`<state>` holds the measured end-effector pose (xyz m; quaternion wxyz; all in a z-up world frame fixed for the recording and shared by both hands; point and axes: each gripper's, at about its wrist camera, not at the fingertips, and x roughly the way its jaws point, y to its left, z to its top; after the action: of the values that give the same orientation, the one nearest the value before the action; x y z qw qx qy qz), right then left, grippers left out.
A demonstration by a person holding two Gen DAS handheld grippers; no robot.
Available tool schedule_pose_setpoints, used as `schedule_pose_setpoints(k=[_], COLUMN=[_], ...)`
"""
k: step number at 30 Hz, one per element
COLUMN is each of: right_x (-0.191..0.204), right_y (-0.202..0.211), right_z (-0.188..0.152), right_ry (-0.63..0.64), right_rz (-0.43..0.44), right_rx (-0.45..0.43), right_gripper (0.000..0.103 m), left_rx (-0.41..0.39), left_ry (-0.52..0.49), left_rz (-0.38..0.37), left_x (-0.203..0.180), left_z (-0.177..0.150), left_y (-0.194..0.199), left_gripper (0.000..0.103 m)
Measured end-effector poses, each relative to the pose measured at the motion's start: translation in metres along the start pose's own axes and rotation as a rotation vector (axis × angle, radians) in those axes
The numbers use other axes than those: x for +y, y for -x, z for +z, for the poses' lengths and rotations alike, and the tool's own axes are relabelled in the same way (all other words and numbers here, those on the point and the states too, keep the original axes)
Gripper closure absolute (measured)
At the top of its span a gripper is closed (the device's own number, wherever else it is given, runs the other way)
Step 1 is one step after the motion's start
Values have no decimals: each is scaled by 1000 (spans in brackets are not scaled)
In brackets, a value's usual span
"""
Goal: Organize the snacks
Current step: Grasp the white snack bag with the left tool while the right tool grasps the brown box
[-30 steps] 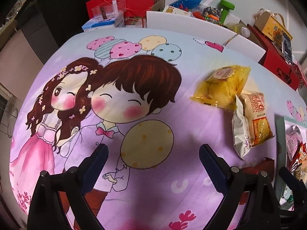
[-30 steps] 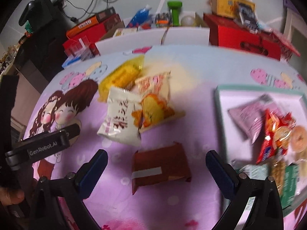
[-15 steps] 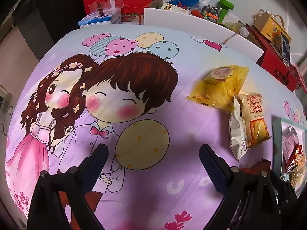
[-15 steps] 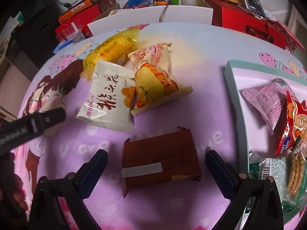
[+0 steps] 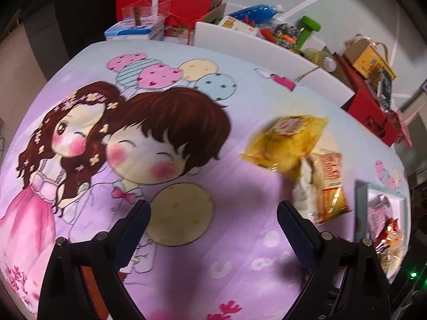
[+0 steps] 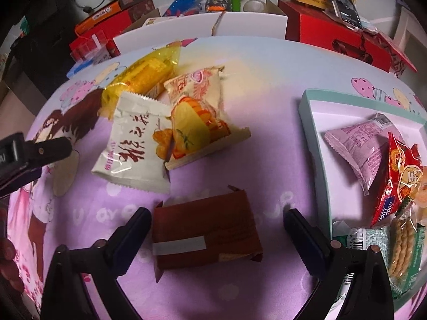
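Right wrist: right tongs (image 6: pixel 216 226) apart, straddling brown packet (image 6: pixel 205 233), long axis crosswise; left tongs (image 5: pixel 213 218) apart.

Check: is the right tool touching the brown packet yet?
Apart. The right wrist view shows the right tool open, purple cloth visible between each finger and the brown packet.

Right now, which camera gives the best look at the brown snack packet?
The right wrist view: the brown snack packet lies flat between the open tongs of the right gripper, fully visible with its pale strip. The left wrist view does not show it at all, only the other loose snacks farther off.
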<state>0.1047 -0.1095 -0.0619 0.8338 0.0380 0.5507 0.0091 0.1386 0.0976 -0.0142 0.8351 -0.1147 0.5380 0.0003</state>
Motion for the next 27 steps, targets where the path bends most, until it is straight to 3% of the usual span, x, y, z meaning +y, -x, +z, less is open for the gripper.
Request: schedule_pose_setpoints(k=[8,12,15,19,22,25,27], right_x=[0,-2,-7,-11,-15,-18,-19], right_y=[4,4,4,8,10,10,11], right_z=[1,3,4,4,5,6,6], right_ry=[-1,-12,-25,-25,-29,-39,-41], right_rz=[7,9,21,24,19,20,17], right_rx=[-14,-24,-24,-22,-22,-19,-19], right_gripper=[19,32,35,37,37,37,37], left_rx=[-28,-17,-3,8,23,37,48], left_ry=[-51,-70,-72,-90,-106,-117,-122], left_rz=[-79,-109,-139,-162,-171,-176,-182], left_x=[-29,-40,-47,-56,-63,-68,-71], left_z=[5,5,4,3,2,2,1], left_y=[1,-6,-13,-21,-27,-34,-38], left_gripper=[8,8,9,22,25,42,45])
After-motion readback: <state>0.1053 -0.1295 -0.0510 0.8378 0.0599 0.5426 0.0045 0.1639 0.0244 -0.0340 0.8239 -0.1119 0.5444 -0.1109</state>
